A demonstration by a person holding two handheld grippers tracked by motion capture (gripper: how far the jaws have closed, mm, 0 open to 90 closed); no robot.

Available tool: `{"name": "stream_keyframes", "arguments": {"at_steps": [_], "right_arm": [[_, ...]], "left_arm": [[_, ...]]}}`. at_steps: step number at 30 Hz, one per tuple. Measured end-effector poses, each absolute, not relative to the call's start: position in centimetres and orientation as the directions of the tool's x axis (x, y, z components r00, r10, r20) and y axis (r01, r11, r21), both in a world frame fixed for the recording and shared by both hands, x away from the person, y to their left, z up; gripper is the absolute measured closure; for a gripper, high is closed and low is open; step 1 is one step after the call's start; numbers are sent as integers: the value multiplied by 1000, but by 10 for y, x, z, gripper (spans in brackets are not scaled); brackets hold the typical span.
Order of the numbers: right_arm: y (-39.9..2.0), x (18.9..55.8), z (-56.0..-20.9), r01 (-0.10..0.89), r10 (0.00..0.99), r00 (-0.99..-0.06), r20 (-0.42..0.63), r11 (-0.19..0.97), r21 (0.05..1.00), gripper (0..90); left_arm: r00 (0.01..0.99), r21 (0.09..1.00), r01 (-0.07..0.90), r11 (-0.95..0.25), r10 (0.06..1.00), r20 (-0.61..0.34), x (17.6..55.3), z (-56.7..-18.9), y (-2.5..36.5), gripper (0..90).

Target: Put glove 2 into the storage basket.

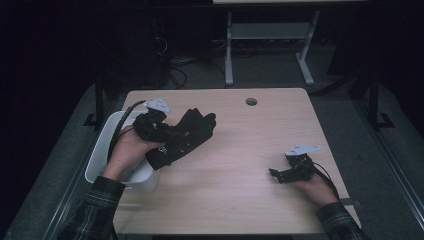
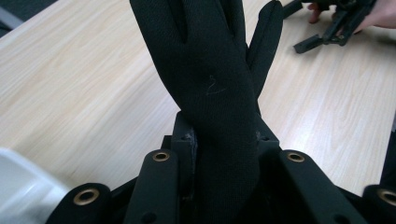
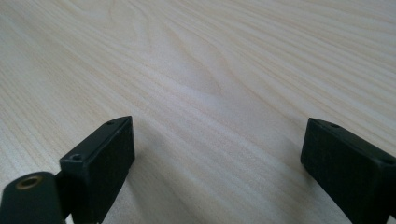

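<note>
A black fabric glove (image 1: 192, 131) hangs above the left part of the wooden table (image 1: 240, 150), held by my left gripper (image 1: 167, 136). In the left gripper view the glove (image 2: 210, 88) runs up between the two jaws, which press on it from both sides near its cuff, its fingers pointing away. My right gripper (image 1: 276, 174) rests low at the right of the table, held by a hand. In the right gripper view its two jaws stand wide apart over bare wood, with nothing between them (image 3: 217, 154).
A white bin (image 1: 102, 155) stands at the table's left edge, under the left hand. A round cable hole (image 1: 251, 101) sits near the far edge. Beyond the table stand a grey desk frame (image 1: 270, 45) and cables on dark floor.
</note>
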State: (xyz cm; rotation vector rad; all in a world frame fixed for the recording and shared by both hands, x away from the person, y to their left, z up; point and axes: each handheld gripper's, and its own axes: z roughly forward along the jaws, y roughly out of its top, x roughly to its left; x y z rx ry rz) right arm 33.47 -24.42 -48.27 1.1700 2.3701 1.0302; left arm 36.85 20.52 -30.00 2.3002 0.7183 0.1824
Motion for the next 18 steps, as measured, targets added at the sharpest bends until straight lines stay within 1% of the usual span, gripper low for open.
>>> {"name": "stream_keyframes", "arguments": {"at_steps": [8,18], "right_arm": [[-244,335,-483,561,781,-624,39,412,718,96],[-244,335,-483,564,782,-622,41,410,717,96]], "left_arm": [[783,676,492,-548,618,-70,369,-290,241,694],[690,679,563,-471,721,-71,370,-286,293,694]]}}
